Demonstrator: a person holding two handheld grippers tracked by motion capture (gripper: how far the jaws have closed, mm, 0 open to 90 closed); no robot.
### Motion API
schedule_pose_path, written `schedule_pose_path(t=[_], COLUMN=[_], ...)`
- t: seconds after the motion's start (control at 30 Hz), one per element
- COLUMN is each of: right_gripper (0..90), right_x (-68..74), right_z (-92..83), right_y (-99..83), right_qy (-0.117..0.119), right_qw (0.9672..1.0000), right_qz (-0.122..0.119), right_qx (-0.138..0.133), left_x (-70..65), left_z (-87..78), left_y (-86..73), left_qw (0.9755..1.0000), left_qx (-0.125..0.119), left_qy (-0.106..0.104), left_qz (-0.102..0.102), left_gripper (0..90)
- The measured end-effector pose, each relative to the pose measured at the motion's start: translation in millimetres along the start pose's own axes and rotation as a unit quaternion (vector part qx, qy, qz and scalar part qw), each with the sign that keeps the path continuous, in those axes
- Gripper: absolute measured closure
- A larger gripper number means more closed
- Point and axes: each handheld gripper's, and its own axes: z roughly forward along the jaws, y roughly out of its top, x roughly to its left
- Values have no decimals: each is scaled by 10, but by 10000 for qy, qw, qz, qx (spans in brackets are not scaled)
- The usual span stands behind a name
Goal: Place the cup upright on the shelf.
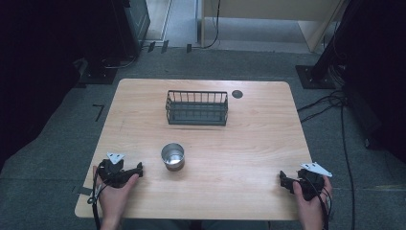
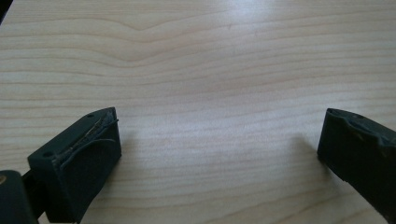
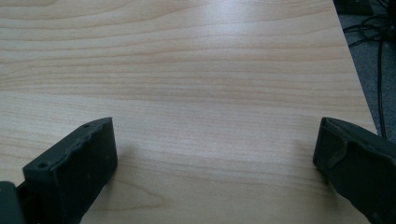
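- My left gripper [image 1: 125, 173] sits at the near left corner of the table [image 1: 249, 143], held in my left hand [image 1: 115, 194]; its jaws are wide apart with nothing between them; in the left gripper view I see the gripper [image 2: 219, 140] over bare light wood, one black jaw on each side.
- A small grey three-cornered plate rides on top of it; a black cable hangs down from it past the table edge.
- My right gripper [image 1: 286, 181] sits at the near right corner, held in my right hand [image 1: 311, 203]; its jaws are wide apart too and hold nothing; in the right gripper view the gripper [image 3: 215, 140] looks along bare wood, with the table's edge and grey floor [image 3: 373, 60] at the top right.
- The two grippers are well apart, one at each side of the table.
- A shiny metal cup [image 1: 173, 156] stands upright near the left gripper, a little to its right and a bit farther from me; nothing touches it; I can't tell if anything is in it.
- Farther back, near the middle of the far edge, sits a dark wire basket [image 1: 197, 108]; it looks empty.
- Just beside the basket, on its right, there is a small dark round spot [image 1: 237, 94] in the table top.
- Around the table lies grey carpet [image 1: 57, 143]; black cables [image 1: 330, 103] run over it on the right.
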Motion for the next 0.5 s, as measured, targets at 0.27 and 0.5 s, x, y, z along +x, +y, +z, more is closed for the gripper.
schedule_pose_path(t=[0.27,0.5], right_gripper=[0,0], right_x=[0,0], right_z=[0,0], right_y=[0,0], right_qy=[1,-1], right_qw=[10000,10000], right_qz=[-2,-2], right_qx=[0,-1], left_x=[-27,-87], left_z=[-61,-156], left_y=[-35,-75], left_qw=[9998,9996], left_qx=[10,24], left_qy=[109,-178], left_qz=[155,216], left_gripper=[0,0])
